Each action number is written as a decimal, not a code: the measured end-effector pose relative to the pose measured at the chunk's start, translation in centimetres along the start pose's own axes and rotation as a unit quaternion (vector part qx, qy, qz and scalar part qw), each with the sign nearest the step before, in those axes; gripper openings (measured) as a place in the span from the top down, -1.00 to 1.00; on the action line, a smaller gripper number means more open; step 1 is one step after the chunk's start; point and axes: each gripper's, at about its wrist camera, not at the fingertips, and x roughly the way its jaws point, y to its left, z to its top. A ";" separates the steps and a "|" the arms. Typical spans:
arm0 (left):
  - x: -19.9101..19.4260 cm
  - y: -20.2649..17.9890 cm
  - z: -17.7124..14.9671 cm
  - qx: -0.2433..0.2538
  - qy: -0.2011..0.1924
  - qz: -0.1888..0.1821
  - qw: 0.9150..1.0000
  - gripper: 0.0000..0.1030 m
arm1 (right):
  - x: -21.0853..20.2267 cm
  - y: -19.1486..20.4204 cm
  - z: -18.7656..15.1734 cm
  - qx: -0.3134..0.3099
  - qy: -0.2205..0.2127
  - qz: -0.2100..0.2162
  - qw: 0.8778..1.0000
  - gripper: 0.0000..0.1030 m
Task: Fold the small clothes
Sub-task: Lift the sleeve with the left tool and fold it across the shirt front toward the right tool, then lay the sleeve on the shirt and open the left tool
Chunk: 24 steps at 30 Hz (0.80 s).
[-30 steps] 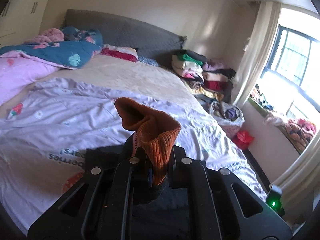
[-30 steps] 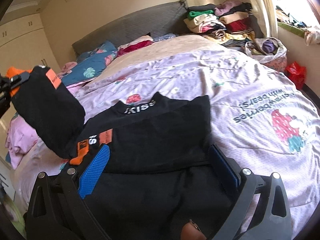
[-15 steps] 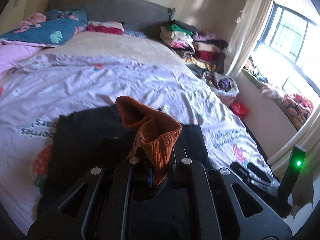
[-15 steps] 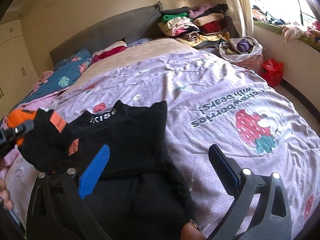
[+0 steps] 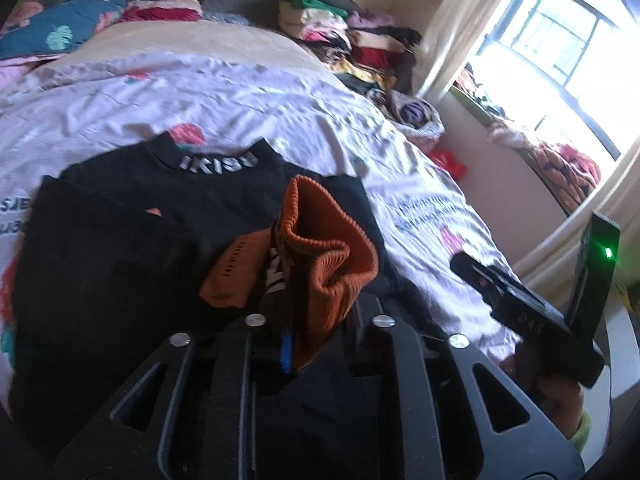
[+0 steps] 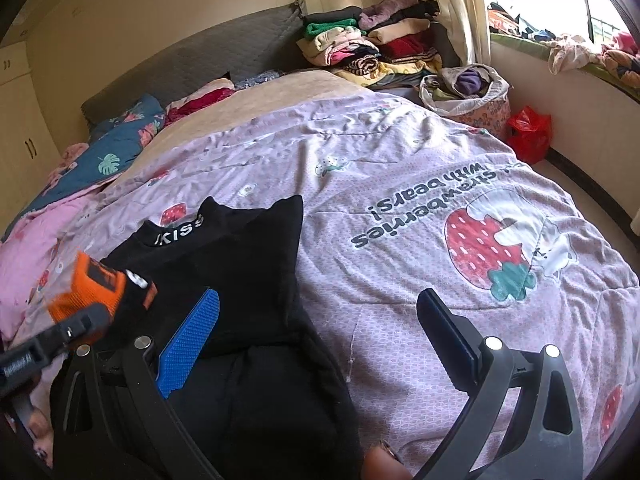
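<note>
A small black top [image 5: 168, 208] with a lettered collar lies partly folded on the pink strawberry bedspread [image 5: 248, 96]. It also shows in the right wrist view [image 6: 248, 256]. My left gripper [image 5: 316, 320] is shut on the top's orange ribbed cuff [image 5: 328, 256] and holds the sleeve low over the garment's body. That cuff [image 6: 90, 288] and the left gripper show at the left of the right wrist view. My right gripper [image 6: 320, 344] is open and empty, just above the top's right edge.
A stack of folded clothes [image 6: 360, 48] sits at the head of the bed on the right. A bag of laundry [image 6: 468, 88] and a red bag [image 6: 528, 132] stand on the floor. Pillows and a blue quilt [image 6: 108, 160] lie at the far left.
My left gripper has carried the orange-cuffed sleeve down and across onto the top's body. The right gripper has shifted slightly right and stayed open.
</note>
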 end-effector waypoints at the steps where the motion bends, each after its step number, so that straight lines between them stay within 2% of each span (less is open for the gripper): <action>1: 0.0 -0.1 -0.2 0.001 0.003 -0.005 1.000 0.50 | 0.1 0.0 0.0 0.001 0.002 0.000 1.000 -0.91; 2: 0.0 -0.2 -0.3 0.002 0.005 -0.008 1.000 0.28 | 0.1 -0.1 0.0 0.000 0.004 0.000 1.000 -0.91; 3: -0.3 -0.2 -0.4 0.003 0.005 -0.011 1.000 0.16 | 0.2 -0.1 -0.1 0.000 0.006 0.000 1.000 -0.91; 6: -1.5 0.3 -0.3 0.006 -0.009 0.000 1.000 0.02 | 0.4 0.1 -0.2 -0.003 0.013 0.009 1.000 -0.91; 7: -2.1 1.1 -0.2 -0.001 -0.015 0.011 1.000 -0.05 | 0.6 0.4 -0.2 -0.005 0.017 0.018 1.000 -0.91; 9: -3.2 2.7 0.0 -0.021 -0.028 0.011 0.999 -0.12 | 0.9 1.0 -0.5 -0.011 0.031 0.041 0.999 -0.91; 11: -4.3 4.5 0.3 -0.032 -0.041 0.052 0.997 -0.20 | 1.4 2.0 -1.0 -0.021 0.048 0.066 0.996 -0.90; 12: -4.9 5.7 0.5 -0.040 -0.047 0.085 0.995 -0.21 | 1.7 2.5 -1.2 -0.027 0.057 0.076 0.995 -0.86; 13: -5.4 7.1 0.7 -0.051 -0.054 0.111 0.991 -0.21 | 2.1 3.1 -1.6 -0.035 0.069 0.087 0.993 -0.78; 15: -6.2 9.7 0.8 -0.076 -0.059 0.145 0.985 -0.20 | 3.0 4.3 -2.2 -0.042 0.090 0.105 0.989 -0.43; 17: -6.8 12.2 0.9 -0.102 -0.063 0.171 0.978 -0.21 | 4.3 5.3 -3.2 -0.039 0.114 0.119 0.986 -0.33; 20: -7.4 15.4 0.7 -0.141 -0.060 0.180 0.972 -0.21 | 5.3 6.3 -4.0 -0.037 0.124 0.120 0.984 -0.19; 22: -7.6 16.7 0.4 -0.157 -0.058 0.179 0.969 -0.24 | 5.6 6.6 -4.2 -0.038 0.121 0.119 0.985 0.25; 23: -7.6 17.5 0.3 -0.167 -0.057 0.179 0.968 -0.24 | 5.6 6.6 -4.3 -0.039 0.117 0.117 0.985 0.30; 24: -7.5 18.2 0.1 -0.176 -0.053 0.175 0.967 -0.24 | 5.5 6.7 -4.3 -0.042 0.112 0.113 0.986 0.52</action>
